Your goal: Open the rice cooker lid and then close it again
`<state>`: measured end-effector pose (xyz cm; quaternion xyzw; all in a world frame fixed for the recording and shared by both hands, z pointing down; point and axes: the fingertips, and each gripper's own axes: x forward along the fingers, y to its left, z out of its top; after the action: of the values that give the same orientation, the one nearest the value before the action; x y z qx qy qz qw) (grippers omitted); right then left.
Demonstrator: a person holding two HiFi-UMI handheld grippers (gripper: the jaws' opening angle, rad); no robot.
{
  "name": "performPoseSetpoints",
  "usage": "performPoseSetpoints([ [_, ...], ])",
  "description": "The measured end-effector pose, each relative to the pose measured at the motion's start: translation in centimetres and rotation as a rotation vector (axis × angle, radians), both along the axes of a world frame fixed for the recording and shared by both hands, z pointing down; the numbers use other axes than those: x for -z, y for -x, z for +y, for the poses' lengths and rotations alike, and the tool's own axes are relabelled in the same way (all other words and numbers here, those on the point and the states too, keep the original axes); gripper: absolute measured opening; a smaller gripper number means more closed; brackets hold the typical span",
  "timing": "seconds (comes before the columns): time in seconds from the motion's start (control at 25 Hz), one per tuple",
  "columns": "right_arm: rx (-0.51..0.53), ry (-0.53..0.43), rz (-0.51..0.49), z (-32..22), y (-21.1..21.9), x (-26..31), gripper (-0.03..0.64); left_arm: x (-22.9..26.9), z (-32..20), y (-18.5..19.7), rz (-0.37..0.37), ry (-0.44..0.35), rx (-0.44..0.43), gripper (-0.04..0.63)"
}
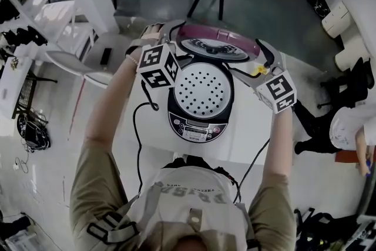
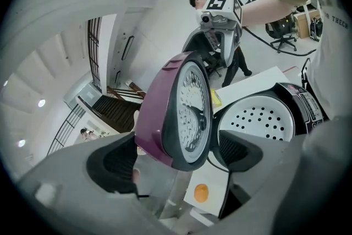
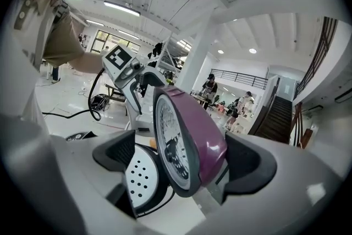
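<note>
2 grippers are seen in the head view flanking the rice cooker (image 1: 200,120) on a white table (image 1: 249,132): the left gripper (image 1: 166,38) at the cooker's left, the right gripper (image 1: 263,59) at its right. The maroon lid (image 1: 217,43) is raised upright at the cooker's far side, and a perforated white plate (image 1: 202,88) is exposed inside.

In the left gripper view, the lid's edge is framed between spread jaws, and no clamping is seen. An orange dot (image 2: 201,192), not shown from above, is found below the lid.

In the right gripper view, the jaws are likewise released, with the lid between them untouched. Only here is the lid's inner face (image 3: 170,143) seen from the cooker's right.
</note>
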<state>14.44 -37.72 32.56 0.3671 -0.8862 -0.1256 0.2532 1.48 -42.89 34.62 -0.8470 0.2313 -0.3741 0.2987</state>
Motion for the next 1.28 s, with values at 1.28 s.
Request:
performPoseSetpoints([
  [1.28,0.135,0.065,0.183,7.1,1.8,-3.6,0.508,-3.2,7.0,1.8,-0.119,-0.001,-0.103,0.479],
])
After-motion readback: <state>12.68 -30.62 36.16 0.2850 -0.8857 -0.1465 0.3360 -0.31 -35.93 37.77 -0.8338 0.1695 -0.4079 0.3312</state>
